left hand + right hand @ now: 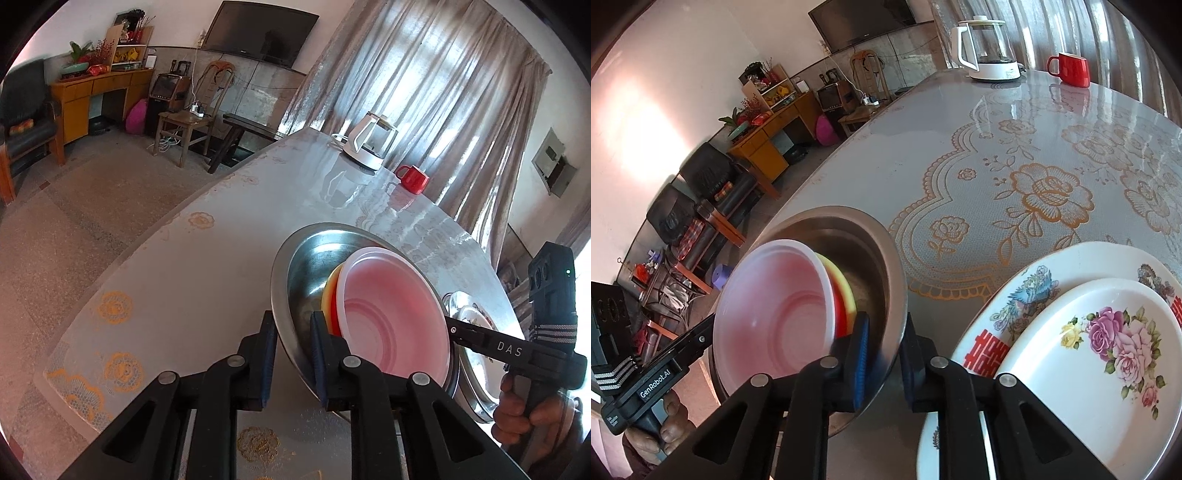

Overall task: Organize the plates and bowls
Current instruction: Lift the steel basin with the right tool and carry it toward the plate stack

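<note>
A: From the left wrist, the left claw point(293, 356) pinches the rim of the steel bowl point(306, 269), with the pink bowl point(395, 314) nested inside, above the table point(207, 266).

B: Probably stiff, light, but slick; the rim seems the only good hold.

A: From the right wrist, the right claw point(884, 363) clamps the opposite rim beside the flowered plates point(1086, 332).

B: Those look fragile. Glossy lace-patterned cover, a living room beyond.

We are clamping the right gripper point(882, 354) on the steel bowl point(886, 266) rim, tilting it. Inside it are sitting a pink bowl point(775, 317) and a yellow bowl point(846, 291). Beside it, two floral plates point(1082, 332) are lying stacked on the table point(923, 155).
</note>
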Tool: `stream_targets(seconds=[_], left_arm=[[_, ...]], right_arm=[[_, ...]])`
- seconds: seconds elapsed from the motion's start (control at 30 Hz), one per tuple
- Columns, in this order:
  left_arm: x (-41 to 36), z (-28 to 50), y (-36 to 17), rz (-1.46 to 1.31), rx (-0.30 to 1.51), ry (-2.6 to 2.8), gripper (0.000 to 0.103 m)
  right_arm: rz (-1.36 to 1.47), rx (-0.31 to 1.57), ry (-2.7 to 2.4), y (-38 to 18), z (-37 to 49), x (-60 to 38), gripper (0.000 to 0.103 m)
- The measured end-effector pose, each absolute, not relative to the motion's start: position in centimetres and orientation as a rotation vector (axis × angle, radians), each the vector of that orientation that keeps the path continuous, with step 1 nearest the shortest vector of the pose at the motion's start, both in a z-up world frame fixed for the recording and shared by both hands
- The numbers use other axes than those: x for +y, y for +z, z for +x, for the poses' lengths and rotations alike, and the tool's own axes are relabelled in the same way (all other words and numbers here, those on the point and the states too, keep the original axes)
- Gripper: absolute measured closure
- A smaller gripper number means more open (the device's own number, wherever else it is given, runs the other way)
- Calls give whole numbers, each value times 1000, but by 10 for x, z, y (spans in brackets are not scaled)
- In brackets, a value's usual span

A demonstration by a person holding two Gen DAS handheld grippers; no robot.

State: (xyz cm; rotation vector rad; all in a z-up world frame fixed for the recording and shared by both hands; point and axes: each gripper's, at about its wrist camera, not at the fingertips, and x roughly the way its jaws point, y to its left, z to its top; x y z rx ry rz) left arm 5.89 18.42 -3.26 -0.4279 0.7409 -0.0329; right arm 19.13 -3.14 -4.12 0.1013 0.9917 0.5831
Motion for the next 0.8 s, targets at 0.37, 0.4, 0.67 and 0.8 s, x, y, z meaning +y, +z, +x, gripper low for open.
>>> stream_targets(seconds=[0.37,0.4,0.67,0.8], left_arm=[[187,51,-30,-419,731,-28,84],[186,51,-29,-411,730,-27,86],[187,46,-30,-430,734,-28,87],[188,44,-29,-448,740,-20,87]], right_arm=[[113,1009,607,-45,190,-30,86],[117,1011,609,-45,190,-31,86],[154,1005,614,-45,188,-36,87],[164,1004,613,-44,186,-37,87]])
